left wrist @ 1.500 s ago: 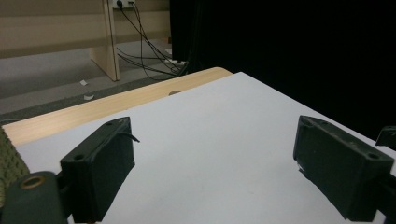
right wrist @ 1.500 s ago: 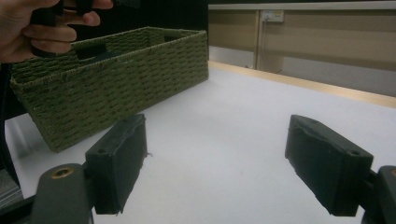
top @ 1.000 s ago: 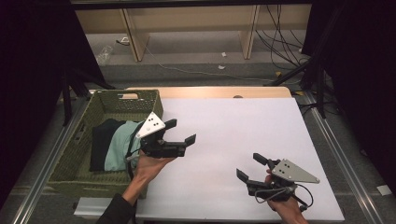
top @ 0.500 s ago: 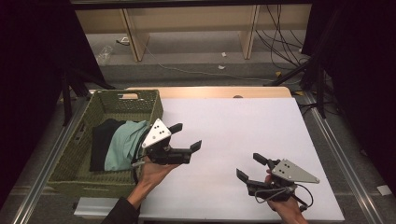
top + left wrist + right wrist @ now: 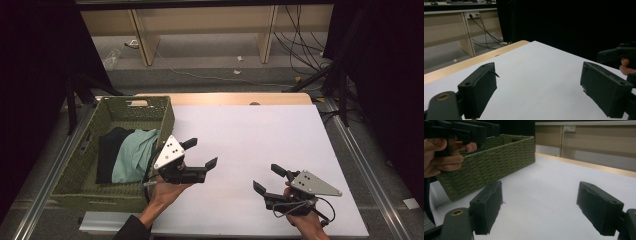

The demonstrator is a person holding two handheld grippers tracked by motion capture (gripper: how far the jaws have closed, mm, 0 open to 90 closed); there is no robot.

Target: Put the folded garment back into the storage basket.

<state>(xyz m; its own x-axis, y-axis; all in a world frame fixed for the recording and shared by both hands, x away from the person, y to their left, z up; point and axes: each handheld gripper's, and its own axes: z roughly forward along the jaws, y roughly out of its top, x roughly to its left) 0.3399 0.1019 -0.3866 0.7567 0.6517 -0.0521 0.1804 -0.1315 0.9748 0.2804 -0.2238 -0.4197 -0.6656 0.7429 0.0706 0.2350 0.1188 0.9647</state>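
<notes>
Since the folded mint-green cloth point(image 5: 134, 154) lies in the olive woven basket point(image 5: 87, 187) just left of the left hand-held gripper point(image 5: 200, 156), that one is nearer; its jaws gape, empty. The right hand-held gripper point(image 5: 265, 181), likewise released, hovers well apart over the white tabletop point(image 5: 260, 135). Dark fabric point(image 5: 107, 150) beside the cloth is hard to make out.

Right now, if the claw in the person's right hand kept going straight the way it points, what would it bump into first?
Probably the green woven basket. The right claw, jaws open and empty, points left across the bare white table. The left claw hangs above that line, so depth is uncertain.
</notes>
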